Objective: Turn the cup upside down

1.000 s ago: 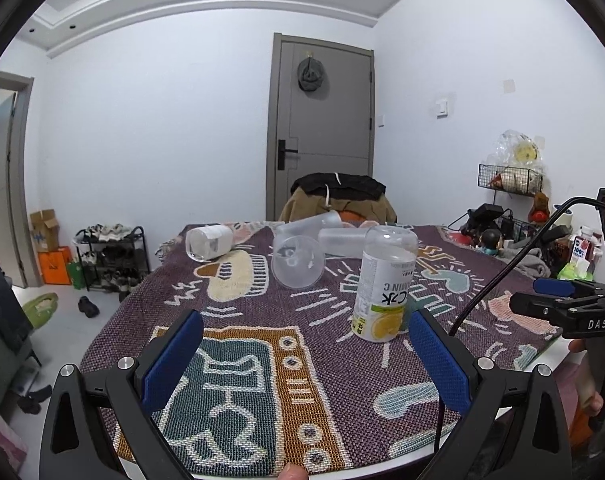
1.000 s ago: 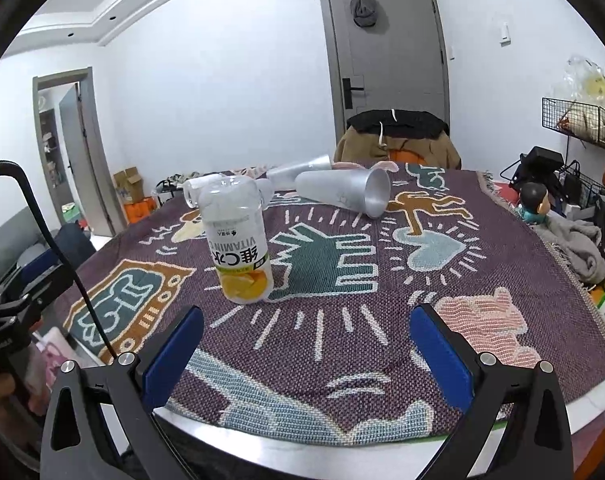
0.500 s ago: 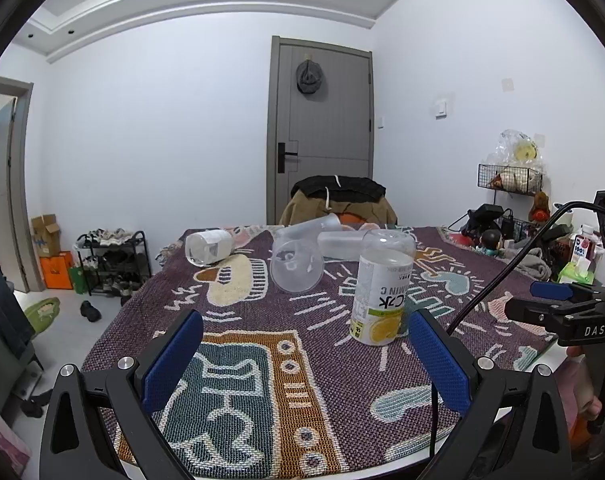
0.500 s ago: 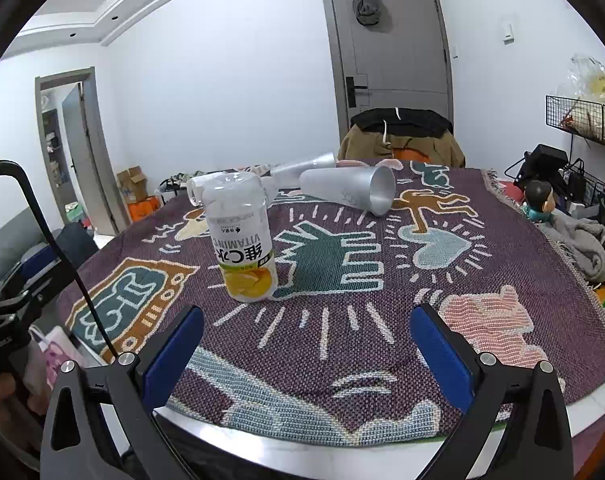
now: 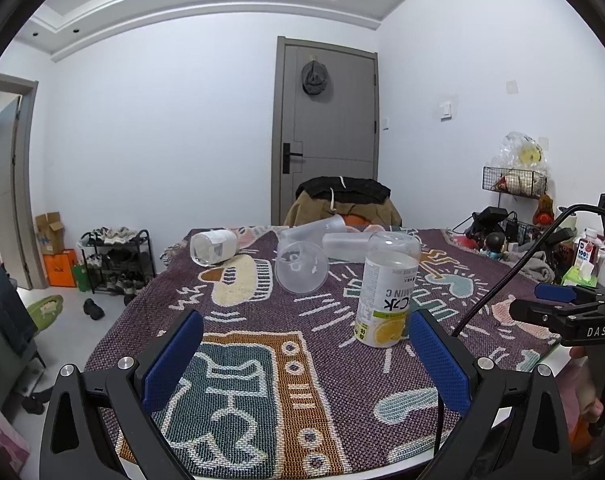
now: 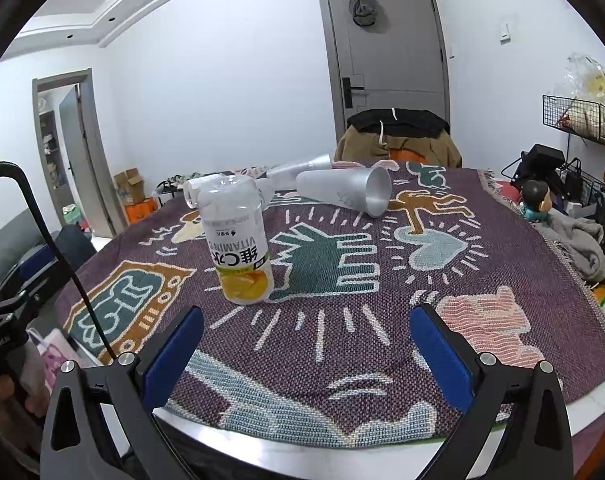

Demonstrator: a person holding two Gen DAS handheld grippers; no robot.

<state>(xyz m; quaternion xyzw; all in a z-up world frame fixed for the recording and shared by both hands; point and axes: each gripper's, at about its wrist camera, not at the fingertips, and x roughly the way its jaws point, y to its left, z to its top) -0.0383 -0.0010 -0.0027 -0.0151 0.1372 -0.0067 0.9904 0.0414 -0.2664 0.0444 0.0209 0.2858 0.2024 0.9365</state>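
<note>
Both cameras have drifted slightly back from the table since a second ago. We hold the left gripper [image 5: 304,354] and right gripper [image 6: 306,350] with jaws apart, gripping nothing; the cup [image 6: 238,240] with the vitamin label stands inverted on the patterned cloth [image 6: 442,280], ahead of both

Both cameras look low across the table [image 5: 262,360] from its near edge toward the door [image 6: 386,40]; both catch the upside-down bottle [image 5: 386,292] close by.

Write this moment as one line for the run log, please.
left gripper: open, empty | right gripper: open, empty | labelled cup: standing upside down on blanket | other cups: lying on sides
</note>
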